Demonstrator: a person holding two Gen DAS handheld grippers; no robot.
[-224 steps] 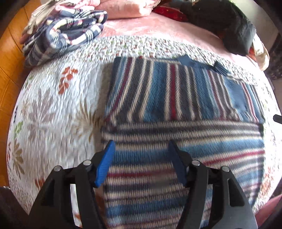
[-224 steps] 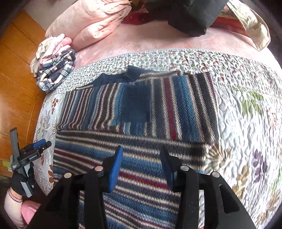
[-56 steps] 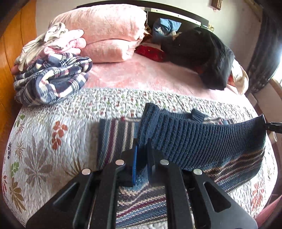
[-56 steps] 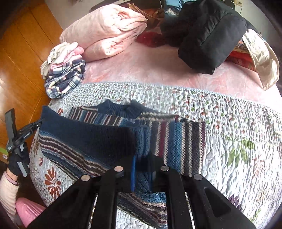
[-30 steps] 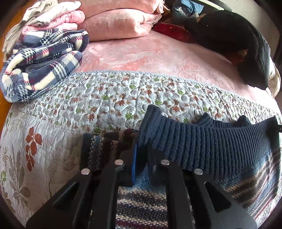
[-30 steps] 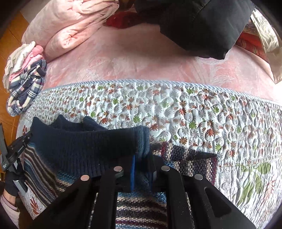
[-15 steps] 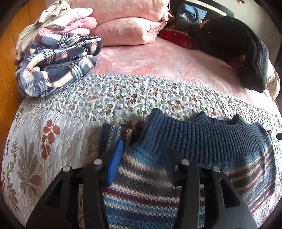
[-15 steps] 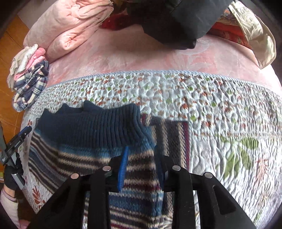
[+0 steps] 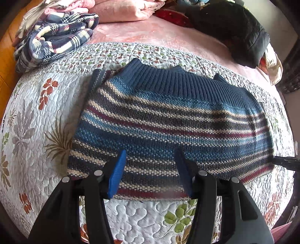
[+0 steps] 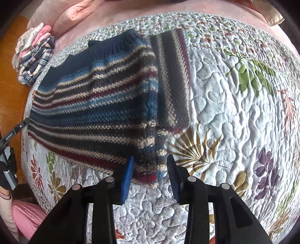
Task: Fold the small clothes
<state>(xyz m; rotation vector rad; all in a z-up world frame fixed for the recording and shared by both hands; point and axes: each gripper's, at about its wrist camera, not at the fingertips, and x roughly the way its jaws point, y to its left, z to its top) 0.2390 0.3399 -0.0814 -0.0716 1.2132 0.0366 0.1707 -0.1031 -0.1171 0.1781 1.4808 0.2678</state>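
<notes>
A striped knit sweater [image 9: 168,123] in blue, cream, dark grey and maroon lies folded in half on the floral quilt [image 9: 37,112], its navy ribbed hem [image 9: 180,82] along the far edge. My left gripper [image 9: 150,163] hovers open over its near left part, holding nothing. In the right wrist view the same sweater [image 10: 97,97] lies flat, with a lower layer [image 10: 174,78] sticking out on the right. There my right gripper [image 10: 150,165] is open just above the sweater's near right corner, empty.
A plaid fleece bundle [image 9: 54,37] and pink pillows [image 9: 121,11] sit at the far left of the bed. A black jacket [image 9: 234,30] lies far right on the pink blanket [image 9: 159,35]. Wooden floor [image 10: 11,71] borders the bed. A person's gloved hand [image 10: 7,169] holds the left gripper.
Both grippers carried the sweater's hem forward over the body, opened and let it go. Since then they have drawn back toward the near edge, still open.
</notes>
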